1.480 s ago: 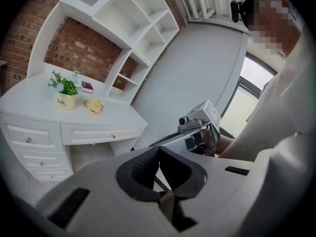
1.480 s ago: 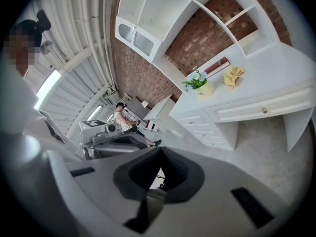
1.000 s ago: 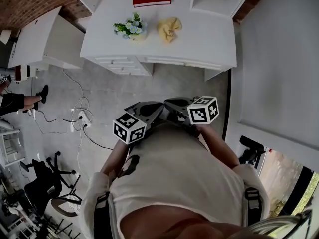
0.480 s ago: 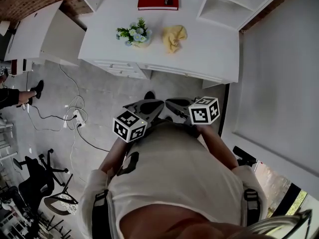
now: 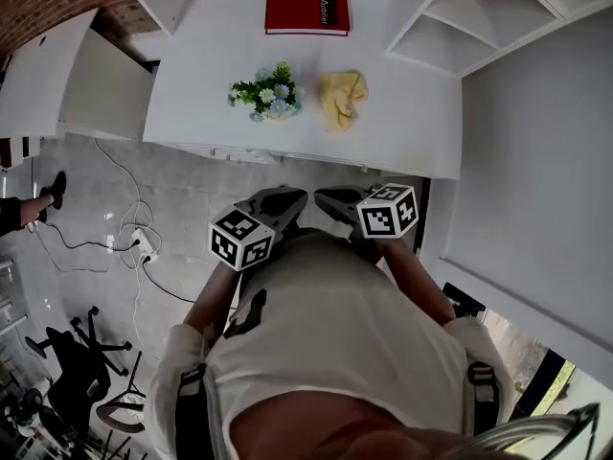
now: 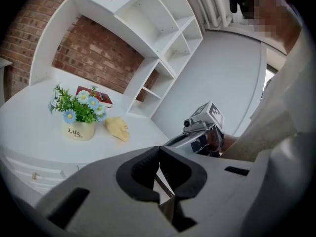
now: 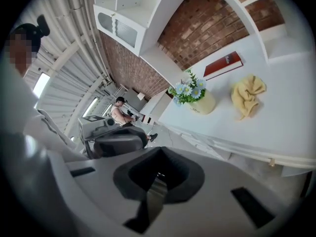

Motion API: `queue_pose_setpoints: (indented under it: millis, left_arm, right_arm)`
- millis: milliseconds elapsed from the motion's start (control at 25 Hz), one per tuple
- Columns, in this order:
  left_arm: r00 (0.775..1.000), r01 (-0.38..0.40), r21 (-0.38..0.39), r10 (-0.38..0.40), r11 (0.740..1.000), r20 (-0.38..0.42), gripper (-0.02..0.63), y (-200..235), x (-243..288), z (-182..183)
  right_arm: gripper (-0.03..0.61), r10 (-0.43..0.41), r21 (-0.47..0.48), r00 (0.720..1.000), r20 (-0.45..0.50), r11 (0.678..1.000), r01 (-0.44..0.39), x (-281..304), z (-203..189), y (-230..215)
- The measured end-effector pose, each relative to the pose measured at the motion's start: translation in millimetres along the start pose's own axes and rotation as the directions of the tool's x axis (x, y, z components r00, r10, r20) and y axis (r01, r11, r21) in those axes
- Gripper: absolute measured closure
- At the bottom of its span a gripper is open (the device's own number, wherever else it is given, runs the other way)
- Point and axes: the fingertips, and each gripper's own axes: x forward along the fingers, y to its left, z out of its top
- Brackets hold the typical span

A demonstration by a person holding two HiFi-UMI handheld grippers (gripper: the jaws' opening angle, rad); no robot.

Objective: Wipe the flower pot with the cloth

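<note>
Both claws closed and empty, held off the desk; pot and cloth untouched.

You hold the left gripper [image 6: 158, 164] and the right gripper [image 7: 157, 176] side by side near your chest, well apart from the desk [image 5: 407, 118]; each has its jaws pressed together with nothing between them. One pot [image 5: 271, 106] stands on the smooth white desktop: small, round, cream, with "Life" printed on it, holding one bunch of blue and white flowers with green leaves. One cloth [image 5: 343, 97], yellow, soft and crumpled into a heap, lies just beside the pot, on its right in the head view, not touching it. One red book [image 5: 307, 12], flat and rectangular, lies farther back.
</note>
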Motion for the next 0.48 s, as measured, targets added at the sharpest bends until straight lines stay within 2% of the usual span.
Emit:
queue_pose_setpoints:
  millis: [480]
  left_arm:
    - [0.999,0.018,-0.022,-0.017,1.000,0.036,0.592,64.1,-23.6,28.8]
  right_arm:
    - [0.568,-0.055,-0.008,0.999,-0.002,0.998,0.055,40.8,51.6,-7.5]
